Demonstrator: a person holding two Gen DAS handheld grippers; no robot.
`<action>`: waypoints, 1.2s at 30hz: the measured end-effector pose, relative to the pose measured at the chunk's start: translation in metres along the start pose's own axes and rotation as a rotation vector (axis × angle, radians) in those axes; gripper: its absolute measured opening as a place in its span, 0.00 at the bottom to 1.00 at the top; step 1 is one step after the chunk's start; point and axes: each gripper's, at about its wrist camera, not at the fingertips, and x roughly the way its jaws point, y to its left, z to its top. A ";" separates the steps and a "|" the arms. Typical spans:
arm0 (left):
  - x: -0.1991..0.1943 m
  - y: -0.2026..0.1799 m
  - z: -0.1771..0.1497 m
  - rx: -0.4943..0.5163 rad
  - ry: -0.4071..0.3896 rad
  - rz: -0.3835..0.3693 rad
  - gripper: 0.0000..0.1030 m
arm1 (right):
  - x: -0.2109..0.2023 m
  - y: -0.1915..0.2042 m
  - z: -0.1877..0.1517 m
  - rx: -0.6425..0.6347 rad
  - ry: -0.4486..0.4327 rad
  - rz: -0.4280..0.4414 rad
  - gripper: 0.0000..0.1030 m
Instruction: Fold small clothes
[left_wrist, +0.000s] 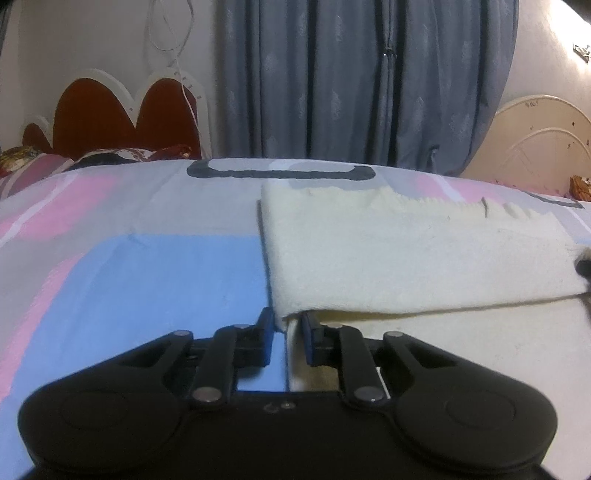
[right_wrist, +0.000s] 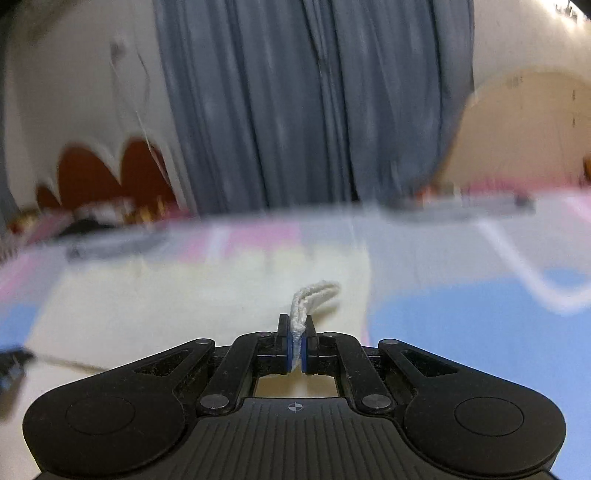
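Observation:
A cream fleece cloth lies on the bed, its near part folded back over itself. My left gripper is open, its jaws standing either side of the folded near left corner without pinching it. In the blurred right wrist view the same cloth spreads ahead and to the left. My right gripper is shut on a bunched edge of the cloth, which sticks up between the pads. The left gripper's tip shows at the far left edge.
The bed sheet has blue, pink and grey blocks. A red scalloped headboard and pillows stand at the back left, grey curtains behind, a cream headboard at the right.

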 end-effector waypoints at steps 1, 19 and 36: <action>0.000 0.000 0.000 0.000 0.001 0.000 0.16 | -0.001 0.000 -0.005 -0.009 -0.009 0.002 0.03; -0.004 0.007 -0.003 0.011 0.017 -0.027 0.19 | 0.008 -0.006 -0.004 -0.059 -0.045 -0.053 0.03; 0.035 -0.033 0.046 0.006 0.016 -0.135 0.49 | 0.005 0.009 0.010 -0.051 -0.035 -0.078 0.07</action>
